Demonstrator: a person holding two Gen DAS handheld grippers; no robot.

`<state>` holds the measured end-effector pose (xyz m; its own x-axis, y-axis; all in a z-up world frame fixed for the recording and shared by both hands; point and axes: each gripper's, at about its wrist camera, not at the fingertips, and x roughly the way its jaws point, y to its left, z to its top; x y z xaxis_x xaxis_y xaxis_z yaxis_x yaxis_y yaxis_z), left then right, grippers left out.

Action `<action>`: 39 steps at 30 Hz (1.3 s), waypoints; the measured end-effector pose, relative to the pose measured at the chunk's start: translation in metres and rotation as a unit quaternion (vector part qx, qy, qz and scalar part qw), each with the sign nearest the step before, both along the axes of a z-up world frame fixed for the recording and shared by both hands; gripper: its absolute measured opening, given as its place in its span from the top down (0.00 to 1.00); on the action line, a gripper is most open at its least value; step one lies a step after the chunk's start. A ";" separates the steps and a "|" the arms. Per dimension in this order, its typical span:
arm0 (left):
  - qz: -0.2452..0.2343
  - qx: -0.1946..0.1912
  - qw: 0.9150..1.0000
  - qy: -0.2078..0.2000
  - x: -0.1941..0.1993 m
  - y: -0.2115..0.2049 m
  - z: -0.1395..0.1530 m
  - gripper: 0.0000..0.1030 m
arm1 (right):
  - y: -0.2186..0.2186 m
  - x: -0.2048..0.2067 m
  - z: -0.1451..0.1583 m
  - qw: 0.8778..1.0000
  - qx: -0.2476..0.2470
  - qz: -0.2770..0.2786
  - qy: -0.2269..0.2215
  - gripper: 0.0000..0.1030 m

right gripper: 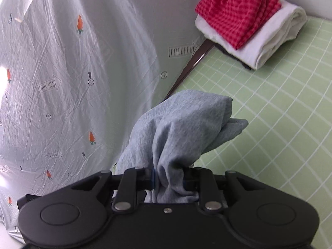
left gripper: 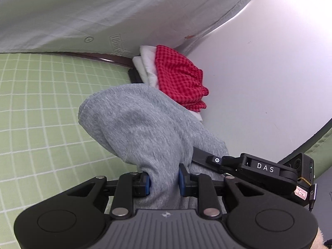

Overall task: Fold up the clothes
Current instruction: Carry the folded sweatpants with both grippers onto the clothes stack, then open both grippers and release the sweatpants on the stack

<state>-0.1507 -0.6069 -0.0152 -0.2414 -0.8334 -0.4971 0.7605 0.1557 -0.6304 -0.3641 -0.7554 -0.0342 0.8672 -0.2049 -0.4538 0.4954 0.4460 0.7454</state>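
Note:
A grey knit garment [left gripper: 145, 128] is bunched and held up between both grippers. My left gripper [left gripper: 164, 181] is shut on a thick fold of it, blue pads pressing the cloth. My right gripper [right gripper: 169, 179] is shut on another bunched part of the same grey garment [right gripper: 182, 128], which drapes forward over the fingers. The other gripper's body [left gripper: 259, 172] shows at the right of the left wrist view, close against the cloth. Both fingertips are mostly hidden by fabric.
A folded stack, red checked garment [right gripper: 236, 10] on a white folded one [right gripper: 276, 39], lies on the green grid mat [right gripper: 280, 112] by the wall; it also shows in the left wrist view [left gripper: 178, 76]. A pale carrot-print sheet [right gripper: 72, 72] hangs beside the mat.

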 end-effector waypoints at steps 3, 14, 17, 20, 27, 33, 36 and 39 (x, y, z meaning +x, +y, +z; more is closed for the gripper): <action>0.006 -0.036 0.999 0.004 -0.025 -0.054 0.020 0.75 | -0.055 -0.025 0.032 0.999 -0.040 0.007 -0.006 0.78; 0.041 -0.116 0.988 -0.097 -0.040 -0.300 0.085 0.57 | -0.301 -0.020 0.141 0.963 -0.263 0.053 0.029 0.60; 0.122 -0.020 0.973 -0.196 -0.027 -0.357 0.069 0.38 | -0.347 0.017 0.121 0.933 -0.328 0.001 0.148 0.47; 0.161 0.002 0.966 -0.205 -0.011 -0.378 0.047 0.34 | -0.348 0.031 0.100 0.897 -0.408 -0.071 0.157 0.47; 0.176 0.114 0.962 -0.177 0.009 -0.429 -0.040 0.31 | -0.367 0.090 0.011 0.908 -0.380 0.003 0.180 0.45; 0.177 0.105 0.960 -0.190 0.004 -0.403 -0.044 0.22 | -0.353 0.092 0.007 0.895 -0.401 0.000 0.195 0.19; 0.178 0.079 0.958 -0.210 -0.003 -0.374 -0.021 0.16 | -0.331 0.080 0.024 0.893 -0.409 -0.014 0.187 0.03; 0.188 0.045 0.950 -0.245 -0.022 -0.334 0.006 0.12 | -0.300 0.054 0.045 0.891 -0.412 -0.032 0.187 0.01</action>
<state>-0.1729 -0.9413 -0.0095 0.3435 -0.7643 -0.5458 0.8397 0.5102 -0.1860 -0.3105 -1.0559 0.0111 0.6609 -0.6461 -0.3817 0.6851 0.7271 -0.0446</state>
